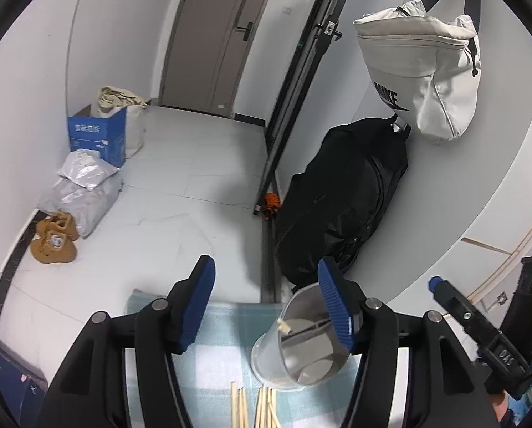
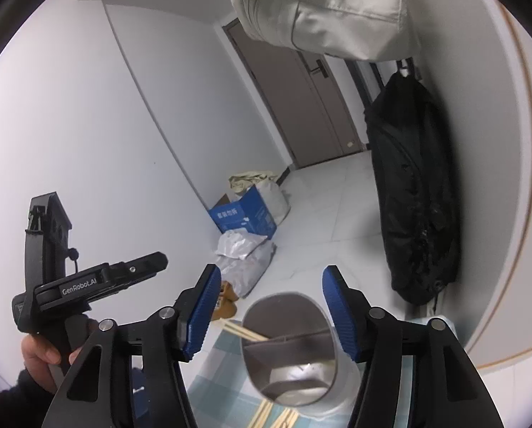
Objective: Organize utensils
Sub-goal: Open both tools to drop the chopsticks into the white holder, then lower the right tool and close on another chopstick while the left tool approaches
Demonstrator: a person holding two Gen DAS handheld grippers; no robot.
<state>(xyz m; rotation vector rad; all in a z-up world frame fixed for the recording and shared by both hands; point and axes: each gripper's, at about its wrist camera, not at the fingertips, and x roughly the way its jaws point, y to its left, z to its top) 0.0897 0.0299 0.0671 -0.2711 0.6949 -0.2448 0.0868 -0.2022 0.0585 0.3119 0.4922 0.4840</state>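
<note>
A steel utensil holder (image 1: 301, 353) with an inner divider stands on a teal checked cloth (image 1: 226, 324). Loose wooden chopsticks (image 1: 262, 406) lie on the cloth in front of it. My left gripper (image 1: 266, 262) is open and holds nothing. Its right pad (image 1: 337, 306) overlaps the holder's far rim in the picture. In the right wrist view the holder (image 2: 291, 349) sits low between the open fingers of my right gripper (image 2: 271, 269), which grips nothing. A pair of chopsticks (image 2: 244, 333) pokes over the holder's left rim, and more chopsticks (image 2: 276, 417) lie below it.
A hand (image 2: 37, 353) holds the left gripper's handle. On the right wall hang a black garment bag (image 1: 344, 196) and a white bag (image 1: 426, 71). By the left wall are a blue box (image 1: 98, 135), grey parcels (image 1: 84, 196) and brown slippers (image 1: 55, 239).
</note>
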